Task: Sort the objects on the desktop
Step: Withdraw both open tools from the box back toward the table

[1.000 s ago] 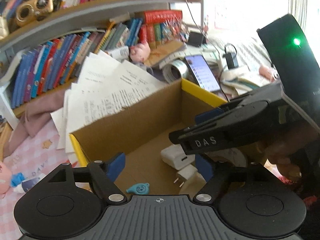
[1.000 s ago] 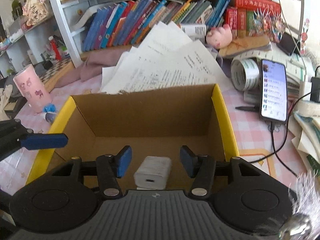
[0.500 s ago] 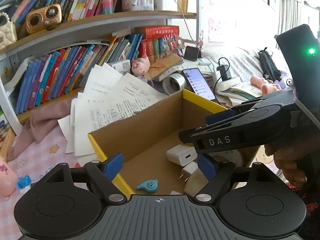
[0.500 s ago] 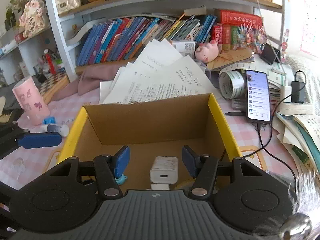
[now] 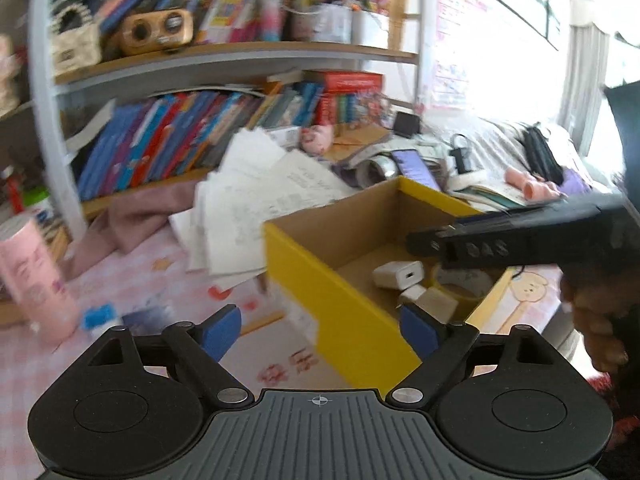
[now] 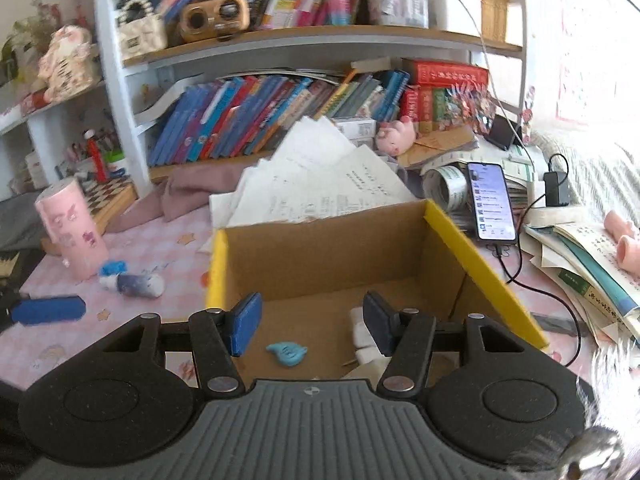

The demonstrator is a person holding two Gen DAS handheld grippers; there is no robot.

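Both grippers' fingers apart, left (image 5: 320,330) widening, empty; tube (image 6: 134,284) lying crosswise.

The open cardboard box (image 6: 332,248) with yellow rims stands on the pink desk and holds white chargers (image 5: 398,275), a tape roll (image 5: 464,282) and a small blue whistle (image 6: 287,353), while a blue-capped tube (image 6: 134,282) lies outside beside a pink cup (image 6: 72,228).
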